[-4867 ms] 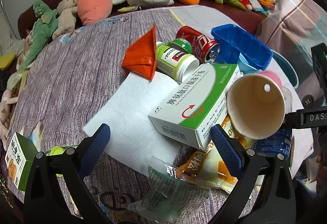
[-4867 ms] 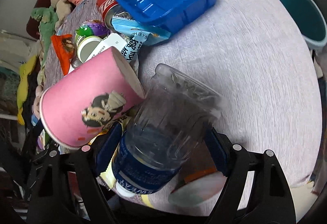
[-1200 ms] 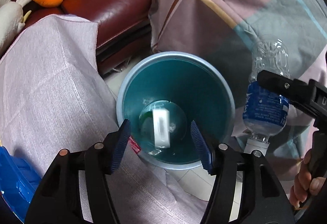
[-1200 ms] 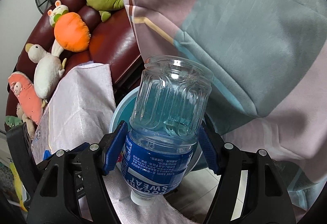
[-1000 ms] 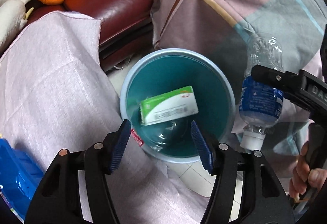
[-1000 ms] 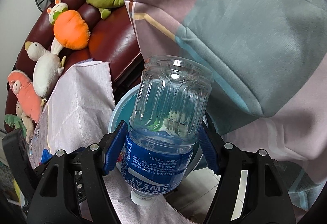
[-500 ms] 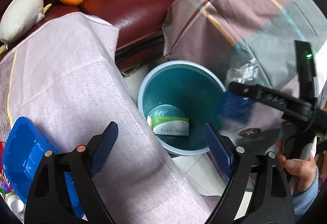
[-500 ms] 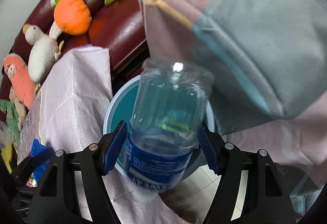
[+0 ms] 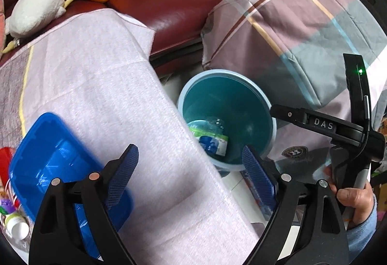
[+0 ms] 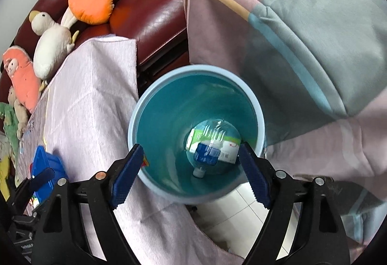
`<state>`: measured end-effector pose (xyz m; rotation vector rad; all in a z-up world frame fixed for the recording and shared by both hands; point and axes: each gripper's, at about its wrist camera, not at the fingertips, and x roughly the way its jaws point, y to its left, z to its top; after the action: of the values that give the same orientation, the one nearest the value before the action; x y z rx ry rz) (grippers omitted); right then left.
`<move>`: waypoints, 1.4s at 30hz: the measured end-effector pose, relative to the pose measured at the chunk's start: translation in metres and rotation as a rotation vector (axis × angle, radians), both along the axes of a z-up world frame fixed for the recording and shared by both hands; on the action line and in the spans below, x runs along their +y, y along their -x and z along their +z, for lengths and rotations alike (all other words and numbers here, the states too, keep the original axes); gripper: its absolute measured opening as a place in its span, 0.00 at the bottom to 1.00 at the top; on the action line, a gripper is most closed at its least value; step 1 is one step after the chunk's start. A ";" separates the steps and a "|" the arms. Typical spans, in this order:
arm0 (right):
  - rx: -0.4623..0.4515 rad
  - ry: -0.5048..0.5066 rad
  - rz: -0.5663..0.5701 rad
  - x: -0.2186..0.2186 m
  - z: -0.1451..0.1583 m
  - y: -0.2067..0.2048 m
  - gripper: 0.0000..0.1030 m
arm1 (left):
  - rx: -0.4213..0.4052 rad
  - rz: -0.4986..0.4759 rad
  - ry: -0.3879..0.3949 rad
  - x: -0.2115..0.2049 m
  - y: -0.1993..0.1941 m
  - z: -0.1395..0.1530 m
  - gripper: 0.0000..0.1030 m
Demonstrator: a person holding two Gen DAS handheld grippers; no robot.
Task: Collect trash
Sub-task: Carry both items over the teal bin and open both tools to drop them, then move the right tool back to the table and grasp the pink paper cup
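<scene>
A teal trash bin stands on the floor beside the table; it also shows in the left wrist view. Inside it lie a clear plastic bottle with a blue label and, under it, a green and white box. My right gripper is open and empty, right above the bin. My left gripper is open and empty, above the table edge, left of the bin. The right gripper's body shows in the left wrist view.
A blue plastic tray and a small white bottle lie on the cloth-covered table. A dark red sofa with plush toys stands behind. A plaid blanket hangs to the right of the bin.
My right gripper opened and the bottle dropped into the bin onto the box. My left gripper, open since dropping the box, drew back over the table.
</scene>
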<state>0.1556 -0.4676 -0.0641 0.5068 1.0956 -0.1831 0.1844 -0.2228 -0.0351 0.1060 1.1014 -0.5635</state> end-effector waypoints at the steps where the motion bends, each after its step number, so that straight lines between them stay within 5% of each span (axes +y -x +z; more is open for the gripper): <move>1: 0.002 0.003 0.002 0.002 0.002 0.004 0.75 | -0.004 0.004 0.000 0.004 0.003 0.002 0.86; 24: -0.036 0.077 0.214 0.142 0.062 0.093 0.76 | -0.076 0.168 0.008 0.179 0.111 0.029 0.87; 42: 0.041 0.001 0.507 0.272 0.039 0.122 0.76 | -0.004 0.202 -0.052 0.266 0.191 -0.020 0.88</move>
<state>0.0337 -0.1960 -0.0247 0.2121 1.2294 0.2514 -0.0062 0.0435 -0.0549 0.0402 1.1079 -0.3539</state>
